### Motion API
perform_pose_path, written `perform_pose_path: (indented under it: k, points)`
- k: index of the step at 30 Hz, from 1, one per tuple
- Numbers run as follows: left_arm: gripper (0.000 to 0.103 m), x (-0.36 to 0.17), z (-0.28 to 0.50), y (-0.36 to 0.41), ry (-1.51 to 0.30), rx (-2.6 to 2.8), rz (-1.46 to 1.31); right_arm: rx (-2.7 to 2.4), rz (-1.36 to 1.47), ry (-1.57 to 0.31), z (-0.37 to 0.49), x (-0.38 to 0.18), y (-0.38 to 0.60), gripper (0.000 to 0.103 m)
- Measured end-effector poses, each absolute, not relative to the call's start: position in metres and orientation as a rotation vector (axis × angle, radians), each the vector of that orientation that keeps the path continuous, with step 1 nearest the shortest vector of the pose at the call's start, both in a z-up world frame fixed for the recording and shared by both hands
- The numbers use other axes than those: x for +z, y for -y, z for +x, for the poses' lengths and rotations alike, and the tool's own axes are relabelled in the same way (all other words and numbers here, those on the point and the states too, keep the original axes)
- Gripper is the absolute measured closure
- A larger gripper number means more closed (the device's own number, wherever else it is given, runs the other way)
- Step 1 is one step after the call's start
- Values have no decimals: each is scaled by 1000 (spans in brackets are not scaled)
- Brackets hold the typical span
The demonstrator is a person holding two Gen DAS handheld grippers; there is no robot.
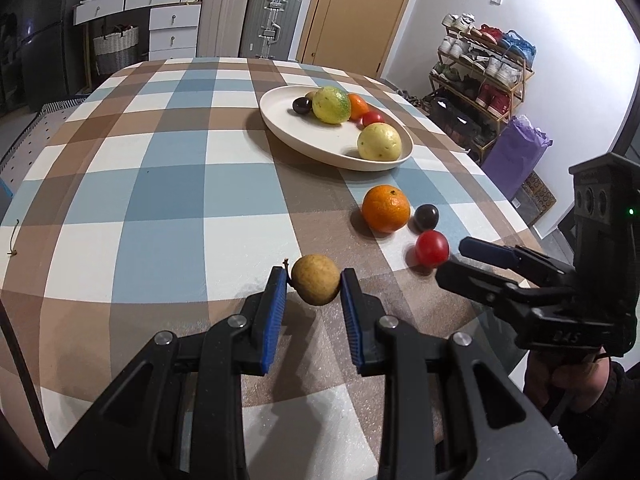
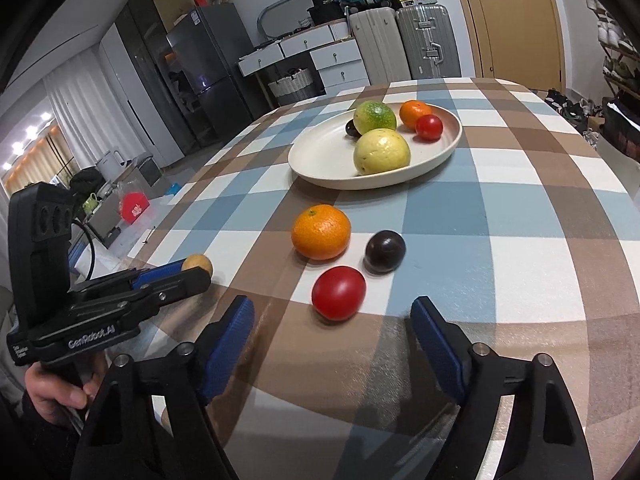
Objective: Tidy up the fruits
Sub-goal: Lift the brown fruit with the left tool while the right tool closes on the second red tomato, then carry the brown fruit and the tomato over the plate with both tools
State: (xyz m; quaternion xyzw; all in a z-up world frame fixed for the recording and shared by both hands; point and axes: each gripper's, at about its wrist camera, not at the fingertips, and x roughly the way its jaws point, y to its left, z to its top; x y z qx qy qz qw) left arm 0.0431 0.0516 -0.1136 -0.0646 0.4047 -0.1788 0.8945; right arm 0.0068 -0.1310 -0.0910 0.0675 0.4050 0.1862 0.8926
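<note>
Seeing the checkered blue-brown-white tabletop (image 2: pixel 520 208) with a cream oval plate (image 2: pixel 320 160) of fruit; my left gripper (image 1: pixel 314 286) clamps a small round tan fruit (image 1: pixel 316 285), my right gripper (image 2: pixel 332 320) gapes, empty, near the red tomato (image 2: pixel 338 293).

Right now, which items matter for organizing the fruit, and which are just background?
Job: brown fruit in left gripper; tomato, dark fruit, orange ahead of the open right gripper; plate.

Background: suitcases, shoe rack, fridge.
</note>
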Motion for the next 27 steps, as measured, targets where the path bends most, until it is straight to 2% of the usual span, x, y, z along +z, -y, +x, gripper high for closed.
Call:
perform_pose_path:
  k: [2, 5, 9, 11, 12, 27]
  points:
    - [78, -114, 42, -54, -839, -369, -141, 378, 132, -846, 9, -92, 127, 25]
    - [78, -112, 41, -56, -833, -371, -158, 379, 136, -865, 14, -95, 123, 36]
    - [78, -112, 39, -57, -832, -374, -161, 343, 127, -875, 19, -97, 121, 54]
    - [78, -112, 38, -57, -832, -375, -161, 334, 136, -883, 23, -98, 123, 71]
    - [78, -112, 39, -57, -833, -376, -161, 331, 148, -885, 25, -99, 125, 74]
    - [78, -108, 46, -50, -844, -367, -157, 410, 233, -840, 18, -87, 141, 74]
